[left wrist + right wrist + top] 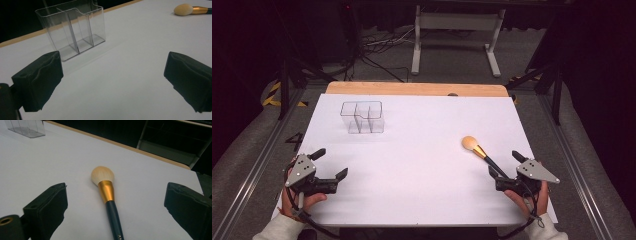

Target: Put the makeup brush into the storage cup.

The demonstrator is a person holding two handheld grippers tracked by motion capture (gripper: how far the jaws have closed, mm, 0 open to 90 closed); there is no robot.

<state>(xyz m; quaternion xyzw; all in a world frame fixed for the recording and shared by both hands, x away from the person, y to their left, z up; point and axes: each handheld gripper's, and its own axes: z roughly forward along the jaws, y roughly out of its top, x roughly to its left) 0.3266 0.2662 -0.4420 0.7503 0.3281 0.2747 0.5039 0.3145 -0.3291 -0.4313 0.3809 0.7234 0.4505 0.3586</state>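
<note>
High view: brush (481,152) flat on the white table (422,175), right of centre, pale head toward the middle, dark handle running back and outward to the right gripper (509,172). Right gripper low at the table's near right corner, jaws spread, handle end passing between them or just beside the inner one; contact too small to tell. Left gripper (331,165) at the near left corner, jaws wide apart, nothing in them, well apart from the brush. Clear organizer (362,117) upright toward the far left, empty, nearer the left gripper than the right.

Left gripper view: both black pads parted, bare table between. Organizer (75,30) ahead and slightly left, its compartments open at the top. Brush (186,9) far off at the upper right edge, head and gold ferrule showing.

Right gripper view: jaws released and well apart, gripping nothing. Brush (107,195) dead ahead between them, long axis nearly in line with the gripper's own, head away, handle coming straight toward the camera and out at the bottom edge. Gap on either side of the handle, slightly nearer the left pad. Organizer (25,127) far at the upper left.

Judged from this: right gripper much the nearer, already straddling the handle; likely only a closing needed to take it, then a carry leftward across the table to the organizer.
</note>
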